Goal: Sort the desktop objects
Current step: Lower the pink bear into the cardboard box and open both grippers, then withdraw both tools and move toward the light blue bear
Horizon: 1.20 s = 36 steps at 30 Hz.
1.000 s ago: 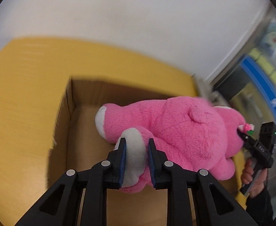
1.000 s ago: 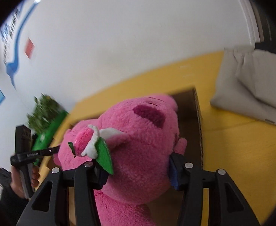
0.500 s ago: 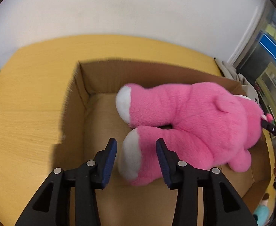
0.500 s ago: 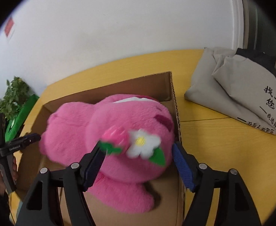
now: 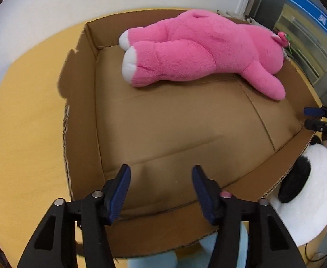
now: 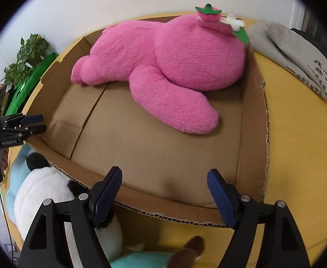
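Item: pink plush toy (image 5: 199,51). Lies on its side inside the cardboard box (image 5: 78,116), along the far wall. Long axis runs across the box, white-tipped feet toward the person's left, head with the strawberry-and-flower ornament (image 6: 219,19) at the right-hand far corner. One arm trails out onto the box floor toward the near rim.

Left gripper (image 5: 161,192): jaws spread wide, holding nothing, poised above the near wall of the box. The toy lies straight ahead and well apart.

Right gripper (image 6: 164,197): jaws likewise spread, empty, above the near rim; the toy's trailing arm is the nearest part to it.

Also present, outside the box at the near rim: black-and-white plush (image 6: 49,192), between the two grippers and low; light-blue plush (image 6: 141,260) below it, with a brown part that may belong to a further toy, the view being too cropped to tell. Judged nearer the right gripper than the left.

Table (image 6: 297,156): yellow; folded grey bag (image 6: 297,53) and green plant (image 6: 27,55) stand apart.
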Available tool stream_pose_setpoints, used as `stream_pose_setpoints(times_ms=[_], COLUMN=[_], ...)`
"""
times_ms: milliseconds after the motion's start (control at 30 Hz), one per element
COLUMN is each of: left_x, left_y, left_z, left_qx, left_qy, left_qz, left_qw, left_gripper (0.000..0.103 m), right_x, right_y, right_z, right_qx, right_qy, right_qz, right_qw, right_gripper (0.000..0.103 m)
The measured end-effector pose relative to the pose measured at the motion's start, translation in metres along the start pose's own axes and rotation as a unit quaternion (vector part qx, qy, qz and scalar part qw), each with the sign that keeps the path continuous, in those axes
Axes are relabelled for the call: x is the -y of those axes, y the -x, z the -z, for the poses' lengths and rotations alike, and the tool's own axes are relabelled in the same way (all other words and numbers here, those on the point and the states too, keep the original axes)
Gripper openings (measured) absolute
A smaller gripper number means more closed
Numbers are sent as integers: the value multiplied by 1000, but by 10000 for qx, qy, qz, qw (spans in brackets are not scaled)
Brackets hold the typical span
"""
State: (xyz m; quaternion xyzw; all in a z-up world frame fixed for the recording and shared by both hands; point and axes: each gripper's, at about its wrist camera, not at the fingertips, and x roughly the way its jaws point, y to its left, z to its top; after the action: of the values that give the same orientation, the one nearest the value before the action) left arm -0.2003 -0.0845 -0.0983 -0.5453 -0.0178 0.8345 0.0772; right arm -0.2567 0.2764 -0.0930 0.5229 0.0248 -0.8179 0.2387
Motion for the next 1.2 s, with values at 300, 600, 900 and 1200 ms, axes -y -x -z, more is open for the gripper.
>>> stream_pose_setpoints(times_ms=[300, 600, 900, 1200], left_x=[8, 27, 99, 139], left_y=[21, 110, 189, 188], left_z=[51, 86, 149, 188], left_qx=[-96, 1335, 2710, 2778], left_qy=[226, 488, 541, 657], left_qz=[111, -189, -224, -103], left_qw=[9996, 9897, 9608, 9583], left_gripper=[51, 83, 103, 103], right_x=[-22, -79, -142, -154], right_y=[18, 123, 177, 193], right_z=[64, 102, 151, 181], right_qx=[-259, 1386, 2363, 2447], right_qy=[37, 363, 166, 379], right_qz=[161, 407, 81, 1158], right_qw=[9995, 9888, 9715, 9619], right_gripper=[81, 89, 103, 103])
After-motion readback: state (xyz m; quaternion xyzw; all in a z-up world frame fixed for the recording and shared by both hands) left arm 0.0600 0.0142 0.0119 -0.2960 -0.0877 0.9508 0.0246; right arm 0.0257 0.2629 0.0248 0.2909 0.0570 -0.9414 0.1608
